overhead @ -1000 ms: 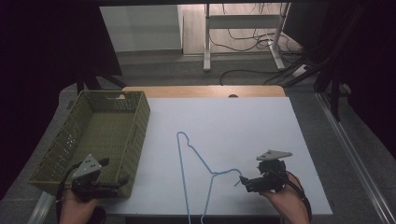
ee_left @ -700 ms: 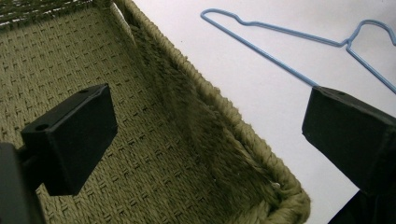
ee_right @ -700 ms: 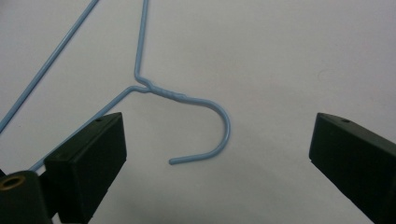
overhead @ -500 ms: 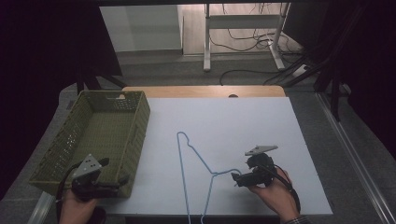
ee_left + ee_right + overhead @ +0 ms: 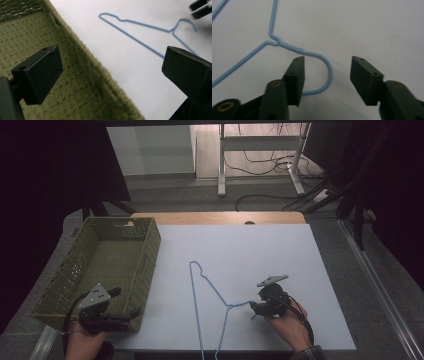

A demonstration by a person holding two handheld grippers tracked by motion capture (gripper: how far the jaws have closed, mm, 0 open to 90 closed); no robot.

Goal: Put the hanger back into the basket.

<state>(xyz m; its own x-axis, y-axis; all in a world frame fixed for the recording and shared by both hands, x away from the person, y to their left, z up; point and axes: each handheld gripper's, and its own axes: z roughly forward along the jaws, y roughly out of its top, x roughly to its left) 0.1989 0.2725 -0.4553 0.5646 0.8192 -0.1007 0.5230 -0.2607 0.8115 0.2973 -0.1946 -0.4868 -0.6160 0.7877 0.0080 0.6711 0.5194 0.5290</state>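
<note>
Your work surface is a white rectangular table top (image 5: 280, 250), with a strip of bare wood along its far edge. At its left side sits an olive-green woven plastic basket (image 5: 75, 270), oblong, open-topped, with a handle slot in the far wall; in the left gripper view its inner floor and near rim (image 5: 82, 57) run diagonally beneath the jaws. Flat on the white surface, just right of the basket and well clear of it, lies a light-blue wire clothes hanger (image 5: 207, 290): its shoulder corner points away from you, its long bar reaches the near table edge, and its hook points right. The left gripper view shows the same hanger (image 5: 140, 25) beyond the basket rim. Your left hand (image 5: 85, 345) holds the left gripper (image 5: 125, 315) at the basket's near right corner; the jaws stand wide apart, one over the basket floor, one over the white surface, with nothing between them. Your right hand (image 5: 287, 327) holds the right gripper (image 5: 252, 309) low at the hanger's hook. In the right gripper view its jaws (image 5: 327, 72) are spread, the curved hook (image 5: 328, 67) lies between them, nearer the left jaw, and the twisted neck sits just beyond the tips. Neither jaw presses on the wire.
</note>
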